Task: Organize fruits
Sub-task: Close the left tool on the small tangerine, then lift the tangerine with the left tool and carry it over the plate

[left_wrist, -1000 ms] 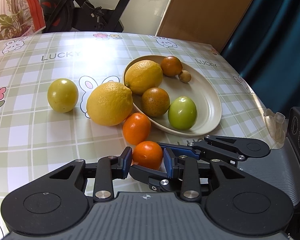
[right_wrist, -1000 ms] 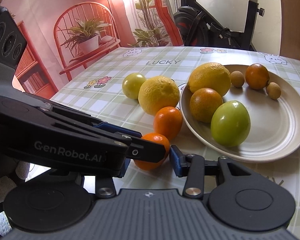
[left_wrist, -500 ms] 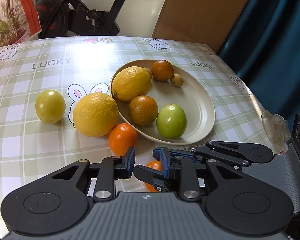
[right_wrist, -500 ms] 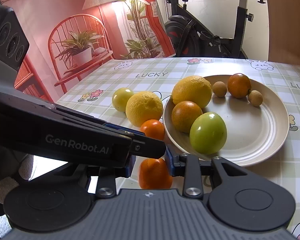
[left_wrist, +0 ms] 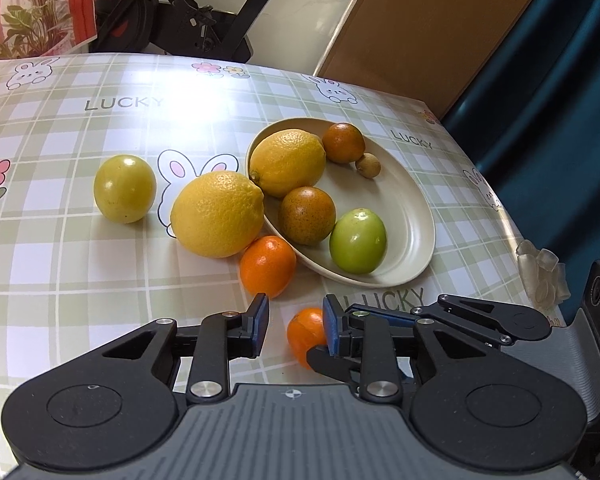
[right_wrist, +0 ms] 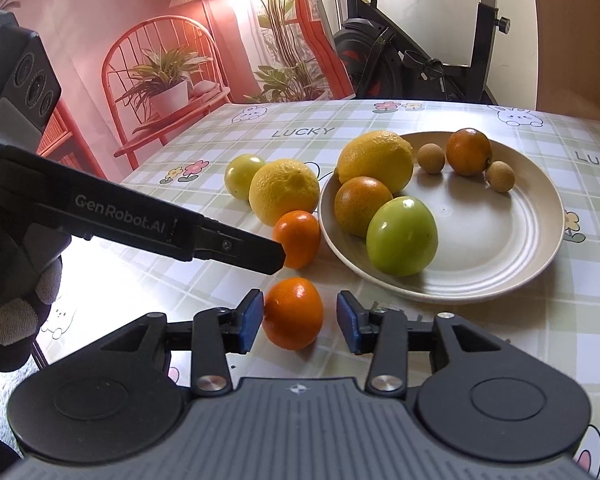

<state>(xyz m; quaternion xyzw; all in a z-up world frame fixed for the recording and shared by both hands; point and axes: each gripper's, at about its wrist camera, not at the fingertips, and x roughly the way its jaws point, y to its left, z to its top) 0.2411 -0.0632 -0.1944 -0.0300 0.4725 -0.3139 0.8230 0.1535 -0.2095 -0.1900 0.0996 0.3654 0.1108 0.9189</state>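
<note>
A small orange (right_wrist: 294, 314) rests on the checked tablecloth between the pads of my right gripper (right_wrist: 300, 316). The jaws are opening: the left pad touches it, the right pad stands clear. My left gripper (left_wrist: 296, 322) hovers just above and beyond it, jaws opening to a narrow gap and gripping nothing. The same orange (left_wrist: 306, 336) shows low behind the left gripper's right finger. A cream plate (left_wrist: 420, 216) holds a lemon, two dark oranges, a green fruit and small brown fruits. Beside it lie a second orange (left_wrist: 267, 266), a lemon (left_wrist: 216, 214) and a yellow-green fruit (left_wrist: 124, 188).
The plate (right_wrist: 540, 200) sits toward the table's right side. A clear plastic corner guard (left_wrist: 542, 276) marks the near right table corner. An exercise bike (right_wrist: 420, 60) stands behind the table. A gloved hand (right_wrist: 12, 280) holds the left gripper.
The left gripper let go of the small orange it held a second ago. The right gripper's jaws closed around it, then widened, and the orange now sits on the cloth.
</note>
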